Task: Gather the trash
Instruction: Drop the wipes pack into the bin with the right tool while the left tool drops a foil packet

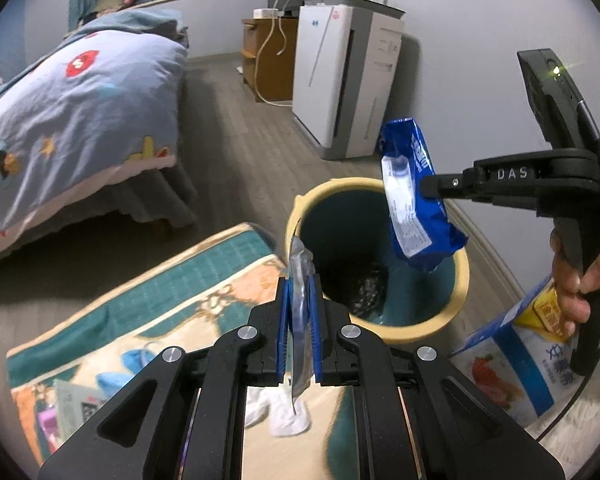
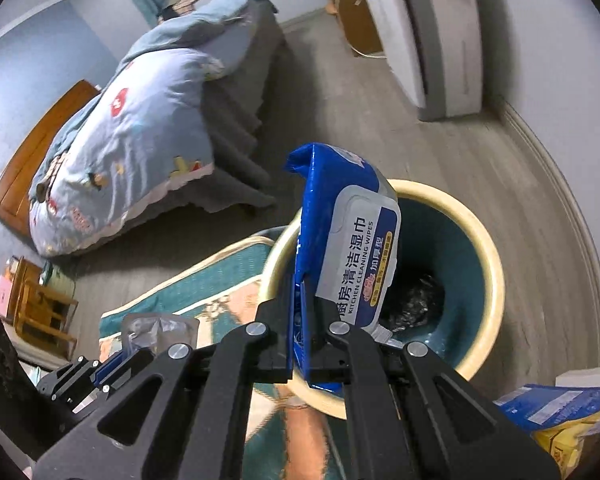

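Observation:
A round bin [image 1: 458,280] with a cream rim and dark teal inside stands on the floor, with crumpled dark trash at its bottom. My left gripper [image 1: 299,300] is shut on a thin clear plastic wrapper [image 1: 300,276], held just short of the bin's near rim. My right gripper [image 1: 426,188] comes in from the right, shut on a blue kitchen wipes pack [image 1: 414,200] that hangs over the bin's opening. In the right wrist view the right gripper [image 2: 302,320] pinches the edge of the wipes pack [image 2: 356,248] above the bin [image 2: 488,280]. The left gripper [image 2: 112,364] with the wrapper [image 2: 156,330] shows at lower left.
A teal and peach mat [image 1: 172,300] lies left of the bin, with white crumpled tissue [image 1: 278,412] and small packets on it. A bed with a blue quilt [image 1: 80,112] fills the left. A white appliance [image 1: 348,80] stands by the wall. A blue and yellow bag [image 1: 516,352] lies right of the bin.

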Tool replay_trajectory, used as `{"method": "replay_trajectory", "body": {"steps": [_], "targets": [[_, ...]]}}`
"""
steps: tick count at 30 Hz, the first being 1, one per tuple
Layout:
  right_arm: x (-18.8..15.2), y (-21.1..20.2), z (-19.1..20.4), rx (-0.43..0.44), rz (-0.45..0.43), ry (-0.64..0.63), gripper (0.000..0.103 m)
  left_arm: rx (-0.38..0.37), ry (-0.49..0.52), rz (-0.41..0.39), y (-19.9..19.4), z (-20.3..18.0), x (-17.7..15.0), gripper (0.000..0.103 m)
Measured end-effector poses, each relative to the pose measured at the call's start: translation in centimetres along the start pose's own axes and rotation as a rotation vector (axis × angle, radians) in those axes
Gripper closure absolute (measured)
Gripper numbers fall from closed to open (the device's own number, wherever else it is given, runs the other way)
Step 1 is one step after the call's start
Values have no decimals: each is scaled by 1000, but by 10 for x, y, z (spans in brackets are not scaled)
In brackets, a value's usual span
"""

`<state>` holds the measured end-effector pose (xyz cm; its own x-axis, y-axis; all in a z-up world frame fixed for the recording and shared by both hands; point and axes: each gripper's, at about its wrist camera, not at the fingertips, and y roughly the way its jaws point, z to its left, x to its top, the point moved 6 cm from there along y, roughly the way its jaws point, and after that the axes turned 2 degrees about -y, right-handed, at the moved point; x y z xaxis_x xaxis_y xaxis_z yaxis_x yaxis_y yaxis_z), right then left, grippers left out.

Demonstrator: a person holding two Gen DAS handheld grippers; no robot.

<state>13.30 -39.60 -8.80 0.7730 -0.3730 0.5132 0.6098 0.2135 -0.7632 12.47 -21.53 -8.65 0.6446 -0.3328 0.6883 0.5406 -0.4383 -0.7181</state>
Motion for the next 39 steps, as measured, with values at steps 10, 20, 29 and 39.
{"method": "replay_trajectory", "body": {"steps": [10,20,29,39], "targets": [[-7,13,-27,-41,44,56,101,-33,-3,19,37,-24,12,92],[-22,29,-54,-122,121,96,101,-83,25,33,67,-50,16,92],[-26,34,-70,-159,132,139,100,-109,32,26,86,-63,23,92],[-22,28,-73,-182,107,177,89,-53,32,19,83,-47,19,58]]}}
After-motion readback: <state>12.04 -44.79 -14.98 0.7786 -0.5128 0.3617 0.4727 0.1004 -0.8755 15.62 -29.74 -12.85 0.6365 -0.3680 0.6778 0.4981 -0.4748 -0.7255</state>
